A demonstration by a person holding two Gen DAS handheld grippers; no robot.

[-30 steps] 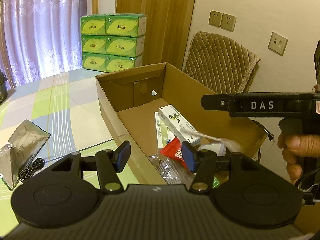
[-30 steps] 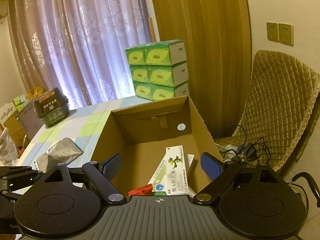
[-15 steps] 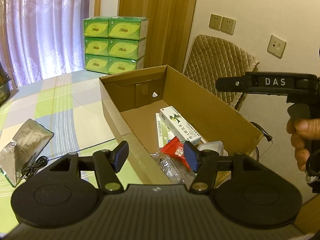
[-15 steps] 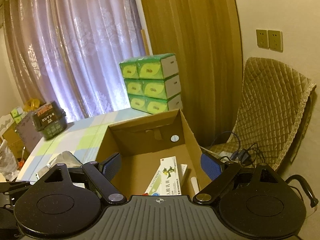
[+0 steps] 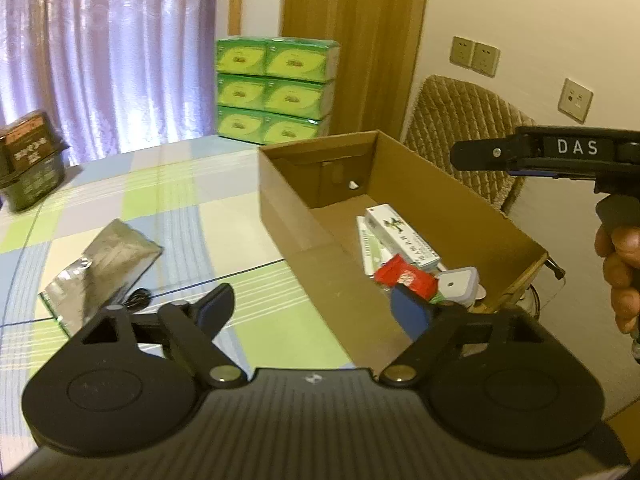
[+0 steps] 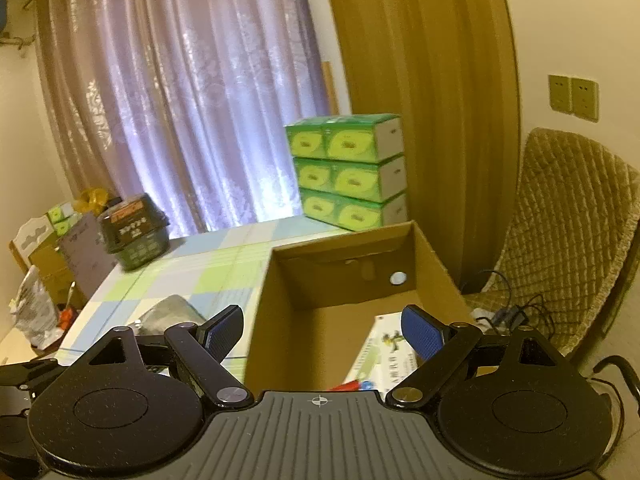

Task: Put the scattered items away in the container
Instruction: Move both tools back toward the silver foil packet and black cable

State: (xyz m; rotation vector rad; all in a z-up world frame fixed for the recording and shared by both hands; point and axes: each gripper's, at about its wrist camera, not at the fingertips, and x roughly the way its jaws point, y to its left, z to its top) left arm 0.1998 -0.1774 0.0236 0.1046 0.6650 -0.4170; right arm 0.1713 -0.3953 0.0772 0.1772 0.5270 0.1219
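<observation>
Both tools, left (image 5: 310,308) and right (image 6: 322,330), spread empty; cardboard box (image 5: 460,204) rim centre-right, bare counter (image 5: 160,200) left, silver pouch (image 5: 104,264) lower left.

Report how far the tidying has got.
Done: a white-and-green carton, red packet and small white case lie in the brown cardboard box. In hand: nothing; both grippers are open. Left: the silver foil pouch and black cable on the checked tablecloth.
</observation>
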